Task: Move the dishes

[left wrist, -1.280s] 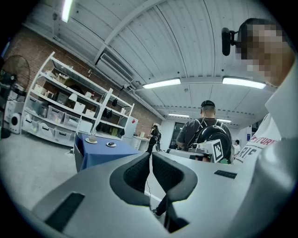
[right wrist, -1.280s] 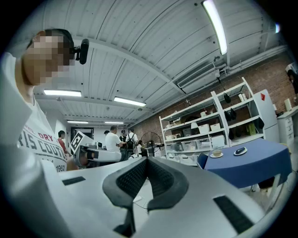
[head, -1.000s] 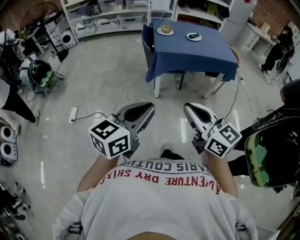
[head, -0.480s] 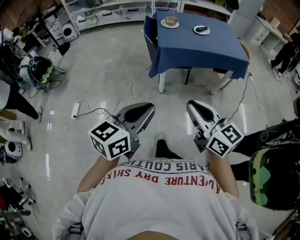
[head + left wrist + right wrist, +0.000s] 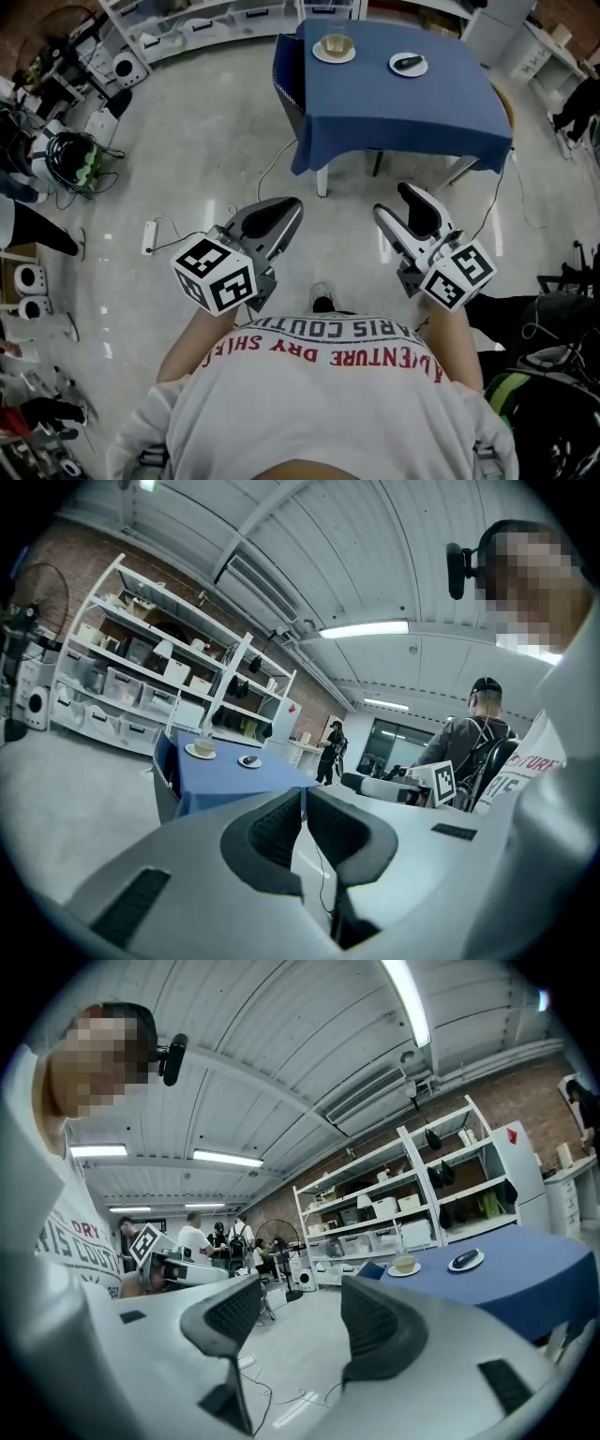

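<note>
In the head view, the task has not begun. The cup on a saucer (image 5: 334, 48) and the plate (image 5: 408, 64) with a dark item on it both sit on the blue-draped surface (image 5: 403, 112), well apart from either gripper. The approach, both pickups and the carrying all remain. The left gripper (image 5: 289, 206) and right gripper (image 5: 398, 202) hang over bare floor (image 5: 187, 159), which gives wide room. A cable (image 5: 253, 192) and a power strip (image 5: 150, 236) lie to the left, and the surface's near edge and legs are ahead.

In the left gripper view, the jaws are pressed together with nothing between them. The dishes show far off on the surface, with shelving (image 5: 141, 667) behind.

In the right gripper view, the jaws have just been opening. They stand spread and empty, and both dishes are visible beyond them to the right.
</note>
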Tool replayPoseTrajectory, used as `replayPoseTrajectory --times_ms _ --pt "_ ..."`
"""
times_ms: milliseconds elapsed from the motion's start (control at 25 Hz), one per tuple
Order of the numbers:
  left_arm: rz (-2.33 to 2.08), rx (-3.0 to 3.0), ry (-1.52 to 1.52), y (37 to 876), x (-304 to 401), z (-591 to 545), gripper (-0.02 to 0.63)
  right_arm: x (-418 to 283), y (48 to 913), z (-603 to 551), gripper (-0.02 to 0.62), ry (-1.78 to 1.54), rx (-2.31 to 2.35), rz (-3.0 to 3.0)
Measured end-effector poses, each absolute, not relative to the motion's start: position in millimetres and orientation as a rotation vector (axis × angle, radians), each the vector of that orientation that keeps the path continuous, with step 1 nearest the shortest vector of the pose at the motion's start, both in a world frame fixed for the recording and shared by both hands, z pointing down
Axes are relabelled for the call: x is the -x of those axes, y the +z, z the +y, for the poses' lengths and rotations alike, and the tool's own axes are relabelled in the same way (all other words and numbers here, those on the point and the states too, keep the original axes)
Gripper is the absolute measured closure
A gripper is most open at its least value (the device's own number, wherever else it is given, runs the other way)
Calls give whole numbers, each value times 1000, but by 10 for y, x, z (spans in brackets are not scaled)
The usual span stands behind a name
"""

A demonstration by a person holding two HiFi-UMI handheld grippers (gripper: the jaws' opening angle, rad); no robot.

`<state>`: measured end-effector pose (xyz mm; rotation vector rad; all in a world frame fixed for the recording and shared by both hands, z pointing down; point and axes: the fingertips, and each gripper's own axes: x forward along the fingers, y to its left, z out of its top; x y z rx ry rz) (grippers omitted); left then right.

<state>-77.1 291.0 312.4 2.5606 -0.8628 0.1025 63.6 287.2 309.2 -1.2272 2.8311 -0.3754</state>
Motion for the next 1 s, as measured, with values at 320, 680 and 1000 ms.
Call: replayPoseTrajectory --times_ms 320,680,1000 --pt "-872 -2597 112 3024 392 1973 565 -1047 3024 1977 240 -258 1321 2843" --pt "-891 -2581 124 3091 368 1540 565 -1064 2994 1497 215 -180 1315 2883" --pt "-886 -2568 145 3148 412 935 565 -1035 3014 893 212 -160 1346 2896"
